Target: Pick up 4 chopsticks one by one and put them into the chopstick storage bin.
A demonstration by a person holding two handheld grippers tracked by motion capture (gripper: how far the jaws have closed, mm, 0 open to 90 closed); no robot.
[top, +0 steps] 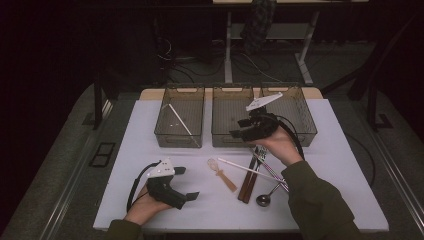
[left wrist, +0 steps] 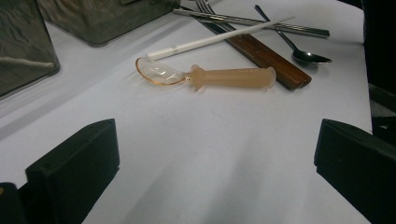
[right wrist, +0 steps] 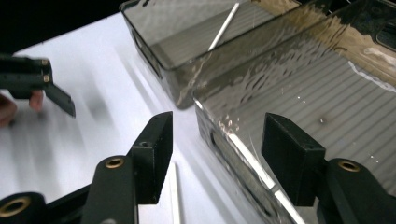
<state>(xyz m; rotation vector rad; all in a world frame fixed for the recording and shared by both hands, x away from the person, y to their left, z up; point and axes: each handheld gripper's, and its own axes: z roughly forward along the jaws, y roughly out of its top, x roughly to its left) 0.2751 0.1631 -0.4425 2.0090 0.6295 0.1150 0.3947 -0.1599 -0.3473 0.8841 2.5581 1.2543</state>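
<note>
A clear-bowled spoon with a tan handle lies mid-table beside a white chopstick, brown wooden chopsticks, metal chopsticks and a metal spoon. My left gripper rests open low on the table, left of the tan spoon, nothing between its jaws. My right gripper hovers open over the front wall of the middle bin. Another white chopstick lies in the left bin.
Three smoky clear bins stand in a row at the table's back; the right bin is behind my right hand. The white table ends at its near edge by my forearms. Cables and table legs lie on the floor beyond.
</note>
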